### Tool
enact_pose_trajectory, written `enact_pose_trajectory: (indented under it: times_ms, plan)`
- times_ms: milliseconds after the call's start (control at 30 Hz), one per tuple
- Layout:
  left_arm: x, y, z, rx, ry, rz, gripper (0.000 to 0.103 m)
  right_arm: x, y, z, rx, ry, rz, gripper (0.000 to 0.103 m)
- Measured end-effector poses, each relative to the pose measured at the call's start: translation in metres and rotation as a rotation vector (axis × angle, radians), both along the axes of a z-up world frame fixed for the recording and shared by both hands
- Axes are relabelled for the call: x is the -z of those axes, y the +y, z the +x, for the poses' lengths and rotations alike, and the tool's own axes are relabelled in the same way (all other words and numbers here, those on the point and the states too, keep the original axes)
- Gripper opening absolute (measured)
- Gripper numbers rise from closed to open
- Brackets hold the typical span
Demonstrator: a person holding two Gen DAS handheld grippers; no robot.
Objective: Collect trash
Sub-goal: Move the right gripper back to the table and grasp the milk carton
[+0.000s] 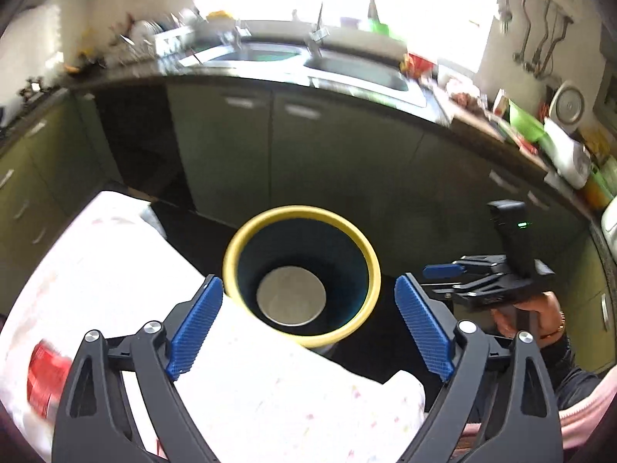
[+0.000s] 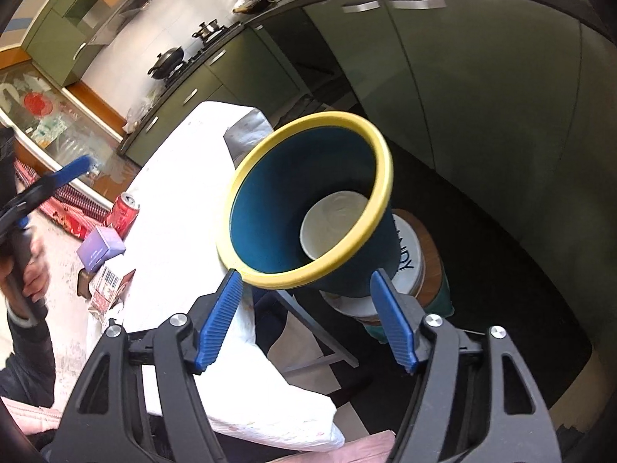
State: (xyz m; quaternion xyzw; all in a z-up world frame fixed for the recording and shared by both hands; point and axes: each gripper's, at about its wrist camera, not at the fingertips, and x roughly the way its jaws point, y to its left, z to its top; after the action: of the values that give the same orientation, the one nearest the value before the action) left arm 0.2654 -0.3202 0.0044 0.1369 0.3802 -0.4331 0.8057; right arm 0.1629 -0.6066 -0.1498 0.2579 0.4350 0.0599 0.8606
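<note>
Round blue bin (image 2: 308,208) w/ yellow rim, smooth; left gripper (image 1: 308,328) & right gripper (image 2: 306,320) both agape, empty.

Each hand-held gripper (image 1: 308,324): black frame, blue ribbed pads (image 2: 219,320), silver screws; dark sleeve (image 2: 27,351), bracelet (image 1: 555,326).

Your bin (image 2: 308,200) at the centre of the right wrist view is teal-blue inside and out with a yellow rim; a pale disc (image 2: 333,223) shows at its bottom. At lower left your table cloth (image 2: 177,208) is white with faint pastel specks. On it sit a red can (image 2: 125,212) and a lilac box (image 2: 101,249). Both your grippers are black with ribbed blue pads (image 1: 196,324). Your cabinets (image 2: 482,88) at upper right are olive green.
</note>
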Motion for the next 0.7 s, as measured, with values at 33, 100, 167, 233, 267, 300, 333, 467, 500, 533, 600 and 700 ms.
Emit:
enact_pose_trajectory:
  times_ms: [33,100,167,233,267,300,333,467,500,533,600,700]
  plan:
    - [-0.006,0.015,-0.009,-0.027,-0.02,-0.016,0.093,0.0,0.004,0.002,-0.009,0.001,-0.003,0.067]
    - [-0.013,0.044,-0.023,-0.09,-0.043,-0.034,0.094,-0.001,0.011,0.002,-0.025,0.001,-0.011,0.067]
    - [-0.019,0.072,-0.039,-0.151,-0.068,-0.068,0.095,-0.002,0.02,0.003,-0.044,0.003,-0.018,0.068]
    - [-0.023,0.103,-0.06,-0.217,-0.105,-0.112,0.098,-0.003,0.031,0.005,-0.07,0.003,-0.02,0.068]
    - [-0.023,0.119,-0.067,-0.247,-0.122,-0.127,0.098,-0.003,0.038,0.008,-0.09,0.003,-0.021,0.068]
    - [-0.023,0.137,-0.077,-0.293,-0.144,-0.145,0.098,-0.004,0.045,0.01,-0.108,0.004,-0.022,0.068]
    - [-0.023,0.151,-0.082,-0.318,-0.155,-0.153,0.098,-0.005,0.053,0.012,-0.131,0.005,-0.026,0.068]
    - [-0.017,0.213,-0.111,-0.469,-0.198,-0.178,0.098,-0.013,0.101,0.023,-0.247,-0.007,-0.073,0.068]
    - [-0.014,0.226,-0.117,-0.493,-0.202,-0.178,0.098,-0.017,0.117,0.026,-0.284,-0.015,-0.084,0.068]
    - [-0.012,0.241,-0.121,-0.525,-0.207,-0.177,0.098,-0.02,0.131,0.028,-0.32,-0.025,-0.09,0.068]
    - [-0.007,0.263,-0.127,-0.58,-0.218,-0.162,0.098,-0.025,0.161,0.032,-0.394,-0.039,-0.09,0.073]
    - [0.006,0.282,-0.131,-0.632,-0.223,-0.123,0.098,-0.031,0.199,0.034,-0.488,-0.072,-0.083,0.08]
